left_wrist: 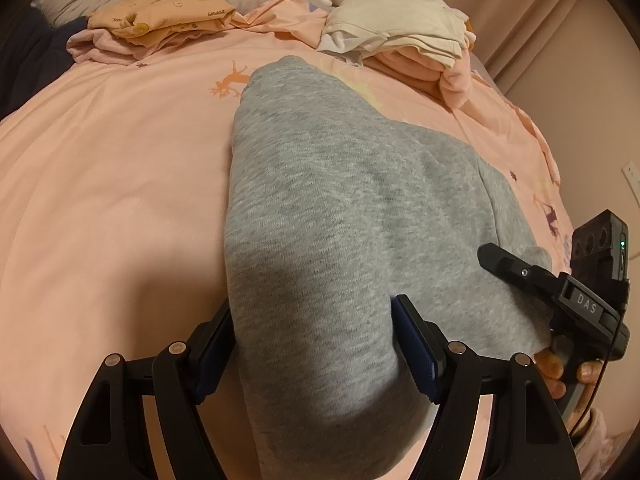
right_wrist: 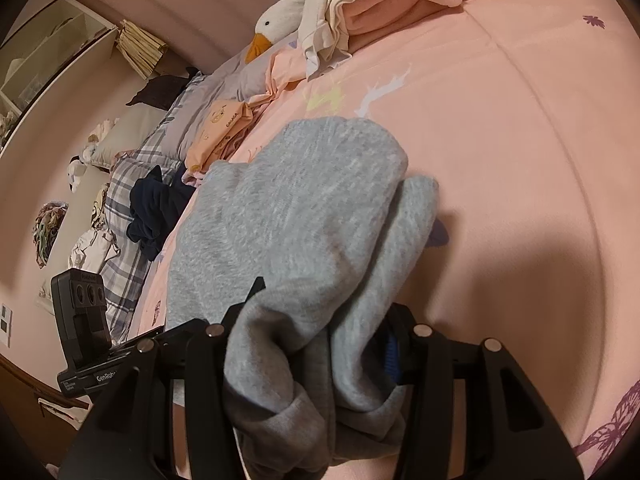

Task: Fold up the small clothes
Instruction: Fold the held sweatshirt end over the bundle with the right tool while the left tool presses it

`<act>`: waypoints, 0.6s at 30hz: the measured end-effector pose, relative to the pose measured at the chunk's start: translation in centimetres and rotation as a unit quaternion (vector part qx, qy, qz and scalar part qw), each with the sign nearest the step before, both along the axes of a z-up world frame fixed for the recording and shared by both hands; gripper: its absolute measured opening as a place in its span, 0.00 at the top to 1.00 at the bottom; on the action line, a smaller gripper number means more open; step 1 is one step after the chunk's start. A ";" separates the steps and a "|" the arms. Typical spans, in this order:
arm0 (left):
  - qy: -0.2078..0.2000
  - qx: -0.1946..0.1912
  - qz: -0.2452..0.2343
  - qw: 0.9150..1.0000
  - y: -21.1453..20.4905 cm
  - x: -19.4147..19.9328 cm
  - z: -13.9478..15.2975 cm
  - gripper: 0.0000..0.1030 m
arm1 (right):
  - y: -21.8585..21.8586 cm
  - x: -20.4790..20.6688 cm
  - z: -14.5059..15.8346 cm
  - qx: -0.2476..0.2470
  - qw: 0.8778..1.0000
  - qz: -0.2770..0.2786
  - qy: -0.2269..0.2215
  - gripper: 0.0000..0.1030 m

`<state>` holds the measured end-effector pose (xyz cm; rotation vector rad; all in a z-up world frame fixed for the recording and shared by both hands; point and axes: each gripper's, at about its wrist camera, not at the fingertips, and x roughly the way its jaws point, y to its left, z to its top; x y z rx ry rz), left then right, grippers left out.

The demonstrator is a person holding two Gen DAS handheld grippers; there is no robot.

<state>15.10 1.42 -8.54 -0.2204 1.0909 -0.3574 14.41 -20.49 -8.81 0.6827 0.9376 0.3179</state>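
Grey knit garment [left_wrist: 340, 208] folded on bed

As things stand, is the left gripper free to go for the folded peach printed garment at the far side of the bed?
Probably not yet. The left gripper has the grey garment between its fingers, and the right gripper holds its other end. The peach garment lies uncovered beyond bare bedcover.
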 end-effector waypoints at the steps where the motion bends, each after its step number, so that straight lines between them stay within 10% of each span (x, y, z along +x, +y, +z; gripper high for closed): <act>1: 0.000 0.000 0.000 1.000 0.0 0.0 0.0 0.27 | 0.0 0.0 0.0 0.001 1.000 -0.001 0.001 0.52; 18: 0.000 0.000 0.000 1.000 0.2 -0.2 0.0 0.27 | -0.3 0.0 -0.3 0.007 1.000 -0.003 0.008 0.51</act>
